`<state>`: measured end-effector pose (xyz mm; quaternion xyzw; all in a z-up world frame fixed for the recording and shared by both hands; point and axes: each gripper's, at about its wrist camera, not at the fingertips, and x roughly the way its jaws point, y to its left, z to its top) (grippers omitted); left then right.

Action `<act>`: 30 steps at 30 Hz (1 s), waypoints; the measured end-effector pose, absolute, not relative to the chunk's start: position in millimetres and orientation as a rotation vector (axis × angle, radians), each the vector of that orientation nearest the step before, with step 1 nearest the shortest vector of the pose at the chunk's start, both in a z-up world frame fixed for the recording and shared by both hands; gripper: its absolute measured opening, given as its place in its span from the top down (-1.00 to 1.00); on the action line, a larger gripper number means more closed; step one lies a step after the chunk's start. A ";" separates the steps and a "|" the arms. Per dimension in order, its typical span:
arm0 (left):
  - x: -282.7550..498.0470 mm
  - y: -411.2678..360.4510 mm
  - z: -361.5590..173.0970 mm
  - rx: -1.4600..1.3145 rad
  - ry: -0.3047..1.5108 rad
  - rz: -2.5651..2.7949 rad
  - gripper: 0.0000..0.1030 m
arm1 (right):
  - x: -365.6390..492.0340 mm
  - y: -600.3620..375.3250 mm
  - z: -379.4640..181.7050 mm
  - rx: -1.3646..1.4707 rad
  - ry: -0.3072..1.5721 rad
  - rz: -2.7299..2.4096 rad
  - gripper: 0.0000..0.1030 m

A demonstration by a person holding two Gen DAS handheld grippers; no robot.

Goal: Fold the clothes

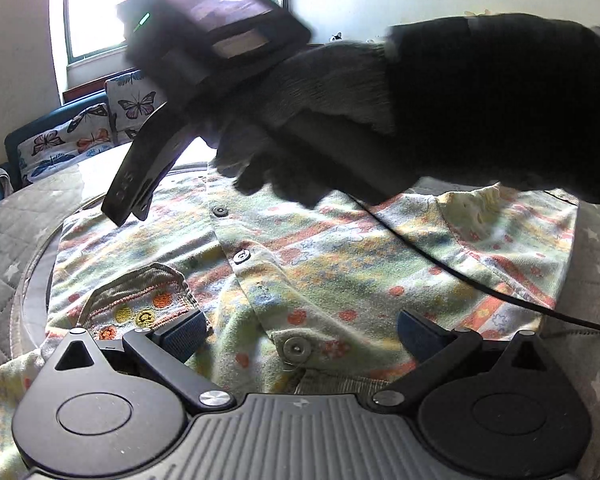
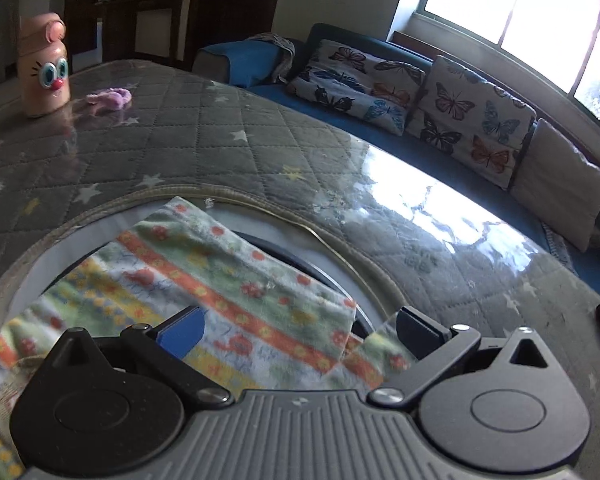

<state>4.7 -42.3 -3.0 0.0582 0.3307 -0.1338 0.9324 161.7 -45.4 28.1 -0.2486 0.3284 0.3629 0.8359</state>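
Note:
A small flowered, striped shirt with snap buttons lies flat on the quilted table, its front placket up and a corduroy pocket patch at the left. My left gripper is open and empty, just above the shirt's collar end. The other gripper, held in a gloved hand, hovers blurred over the shirt's far part. In the right wrist view the right gripper is open and empty above a folded part of the shirt.
A grey quilted star cover lies on the table, with a round cut-out rim around the shirt. A peach cartoon-face bottle and a purple cloth sit far left. A blue sofa with butterfly cushions stands behind. A black cable crosses the shirt.

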 end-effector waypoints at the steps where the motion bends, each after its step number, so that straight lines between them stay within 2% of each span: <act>1: 5.3 -42.1 -3.2 0.118 0.678 -0.274 -1.00 | 157.2 -48.8 29.5 -0.525 0.697 0.788 -1.00; 9: 7.1 -40.3 -3.7 0.113 0.680 -0.275 -1.00 | 132.2 -55.9 20.4 -0.564 0.734 0.864 -1.00; 18: 8.8 -37.2 -3.2 0.100 0.687 -0.279 -1.00 | 150.2 -75.8 21.7 -0.522 0.724 0.744 -1.00; 30: 8.6 -36.1 -3.5 0.097 0.690 -0.282 -1.00 | 118.5 -157.5 28.0 -0.489 0.757 0.682 -1.00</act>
